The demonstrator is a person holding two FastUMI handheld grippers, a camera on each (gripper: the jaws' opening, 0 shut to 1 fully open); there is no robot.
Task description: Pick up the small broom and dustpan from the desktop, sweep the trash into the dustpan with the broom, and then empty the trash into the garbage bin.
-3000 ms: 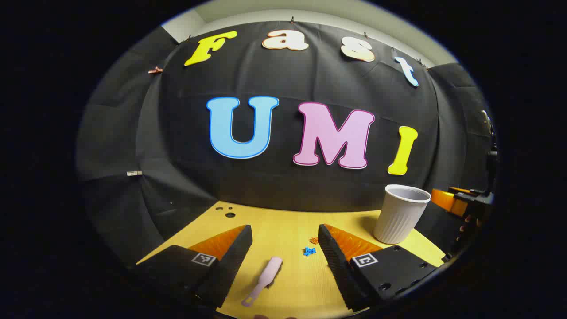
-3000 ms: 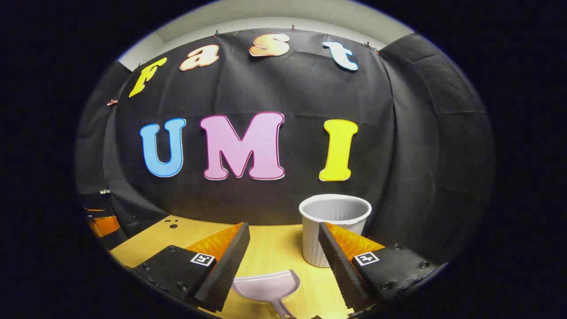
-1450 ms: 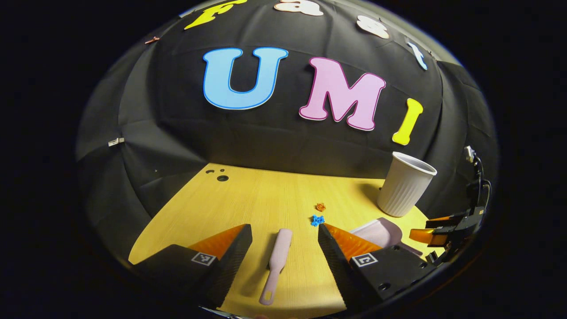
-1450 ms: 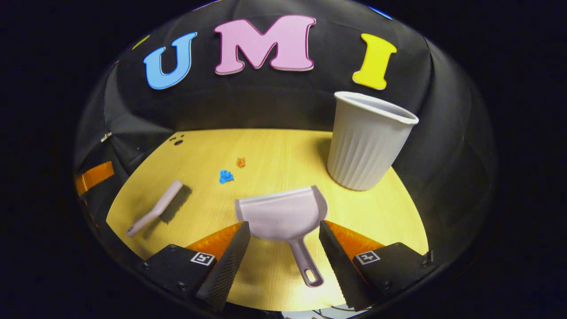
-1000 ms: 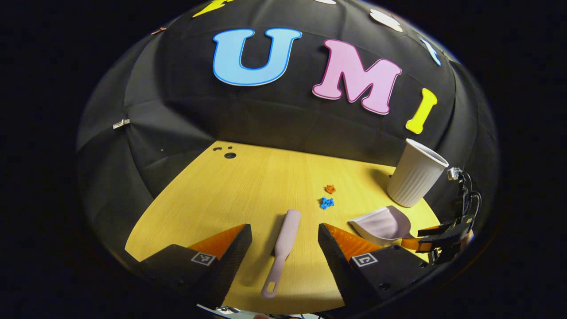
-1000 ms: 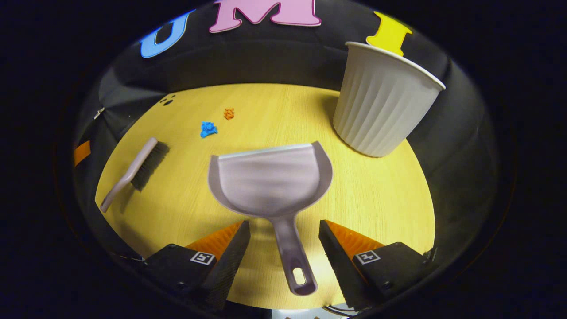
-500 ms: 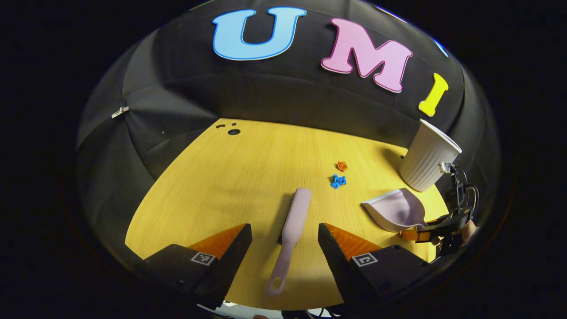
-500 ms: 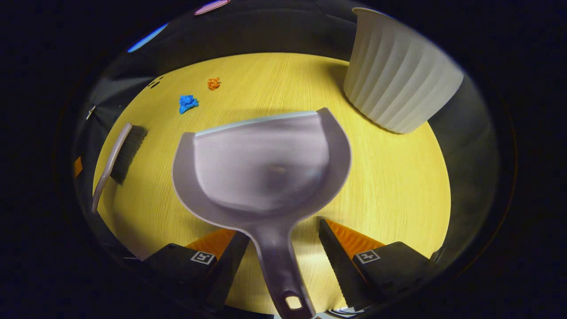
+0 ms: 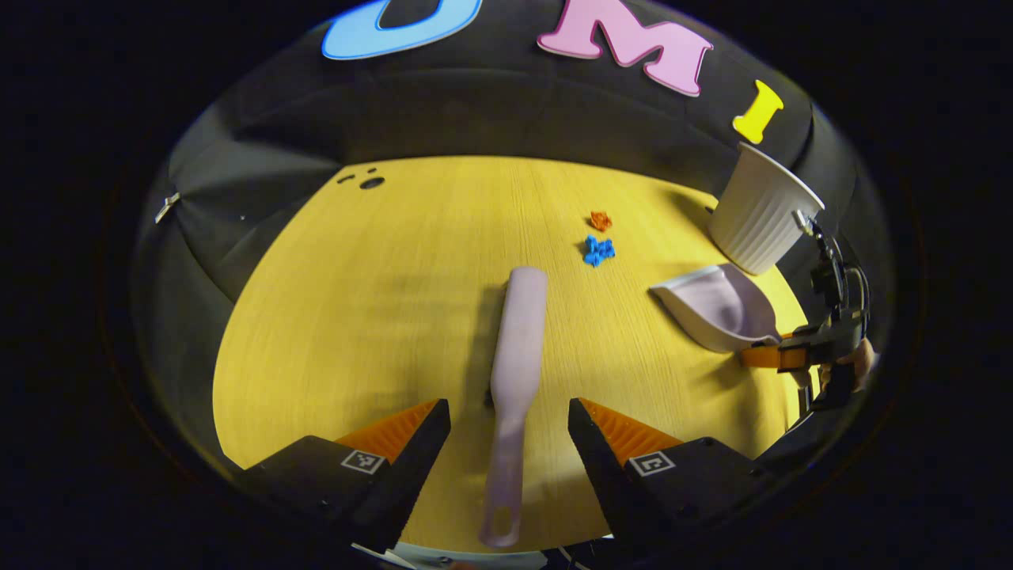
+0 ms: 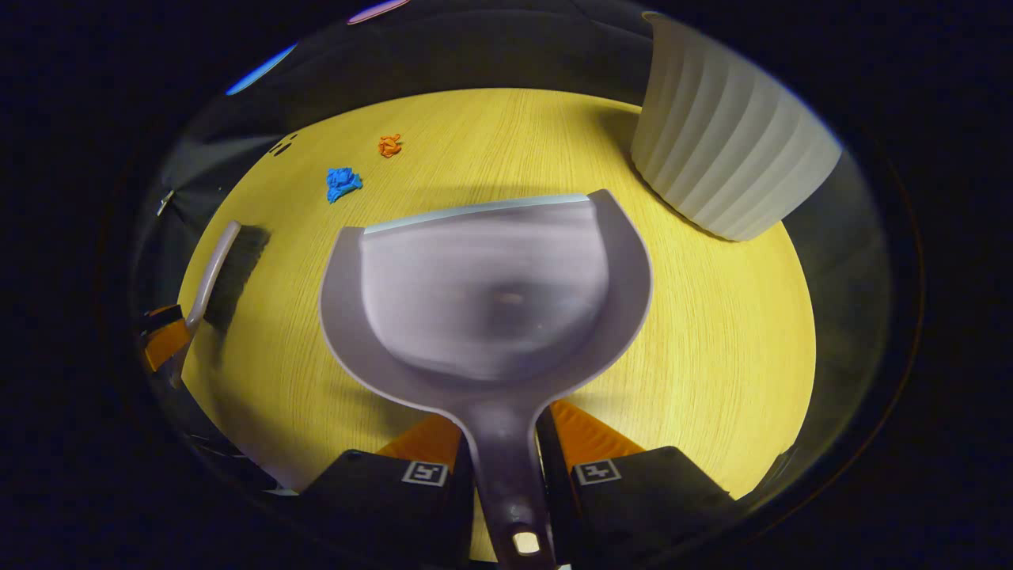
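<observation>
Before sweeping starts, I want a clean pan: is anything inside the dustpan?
The dustpan looks empty. Its inside is blurred. Both trash bits lie on the desk.

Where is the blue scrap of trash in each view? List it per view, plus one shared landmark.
Left gripper view: blue scrap upper middle, beyond the broom.
Right gripper view: upper left, beyond the dustpan.
Shared landmark: orange scrap beside it.

Pale pink broom (image 9: 516, 348) lies flat; matching dustpan (image 10: 483, 293) beside white ribbed bin (image 10: 732, 146); blue scrap (image 9: 598, 250) and orange scrap (image 9: 601, 220) between.
</observation>
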